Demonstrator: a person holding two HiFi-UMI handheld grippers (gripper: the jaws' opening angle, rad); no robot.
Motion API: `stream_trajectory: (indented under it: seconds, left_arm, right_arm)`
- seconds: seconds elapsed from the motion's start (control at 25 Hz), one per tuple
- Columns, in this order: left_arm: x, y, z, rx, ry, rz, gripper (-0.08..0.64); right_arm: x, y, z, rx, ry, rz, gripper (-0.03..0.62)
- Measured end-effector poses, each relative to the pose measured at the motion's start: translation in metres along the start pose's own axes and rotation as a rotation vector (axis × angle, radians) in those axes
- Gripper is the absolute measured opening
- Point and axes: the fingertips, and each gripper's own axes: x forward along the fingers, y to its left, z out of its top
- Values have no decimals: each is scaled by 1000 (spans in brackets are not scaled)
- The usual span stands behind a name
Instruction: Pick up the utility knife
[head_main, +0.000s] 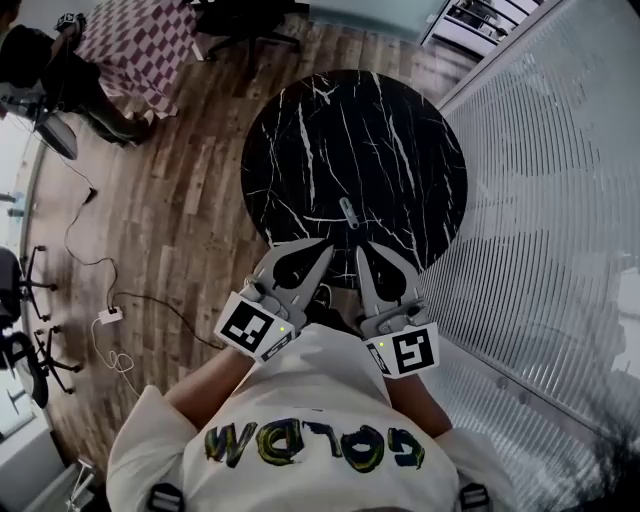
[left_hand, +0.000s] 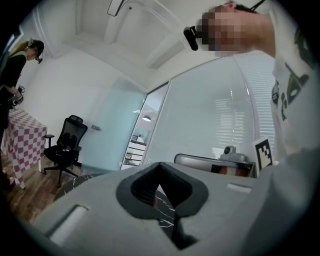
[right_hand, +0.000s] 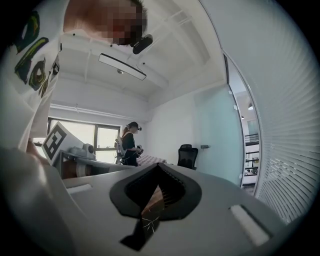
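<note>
Looking down, the head view shows a round black marble table (head_main: 300, 120) on wood flooring (head_main: 180, 200), the utility knife (head_main: 349, 213) near the table's centre. Left gripper view: left gripper (left_hand: 160, 165) clenched, empty, office chair (left_hand: 65, 142) beyond the table. Right gripper view: right gripper (right_hand: 159, 166) clenched, empty.

Bright, even daylight fills all 3 views, with fisheye bending and dark corners.
</note>
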Motion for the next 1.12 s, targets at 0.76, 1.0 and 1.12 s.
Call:
stream_trajectory:
  seconds: [0.76, 1.0, 1.12]
  left_arm:
    - [75, 67, -135, -46, 162, -12, 2]
    - [95, 95, -194, -82, 196, -10, 3]
    - [105, 107, -223, -99, 222, -13, 2]
  right_arm:
    - [50, -68, -151, 62, 157, -26, 2]
    - [64, -87, -221, 61, 258, -42, 3]
    - [71, -98, -260, 74, 326, -61, 5]
